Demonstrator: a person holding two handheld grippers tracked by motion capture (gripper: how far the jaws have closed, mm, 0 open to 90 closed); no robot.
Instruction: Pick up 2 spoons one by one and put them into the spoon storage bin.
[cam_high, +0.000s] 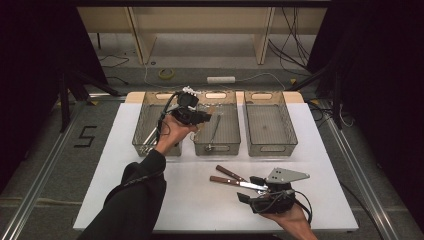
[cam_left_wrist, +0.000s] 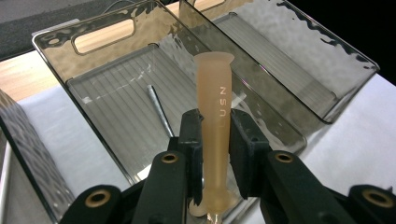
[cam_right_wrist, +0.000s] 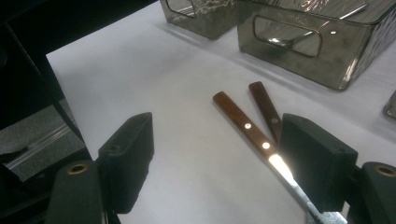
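Two wooden-handled knives (cam_high: 235, 178) lie on the white table (cam_high: 125, 165) at the right gripper (cam_right_wrist: 215, 158), whose jaws stand spread. Stiff and light, they seem best gripped mid-handle, off the slick blade. Over the middle tray (cam_left_wrist: 116, 42), the left gripper (cam_left_wrist: 215, 140) pinches a translucent plastic handle (cam_left_wrist: 215, 93).

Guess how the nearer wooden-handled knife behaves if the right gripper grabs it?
The nearer brown wooden-handled steel knife looks stiff and lies flat on the white table, so it probably won't roll. Its thin, glossy blade may slip between the open right gripper fingers; the handle is likely safer.

High view overhead; claw views close, low.
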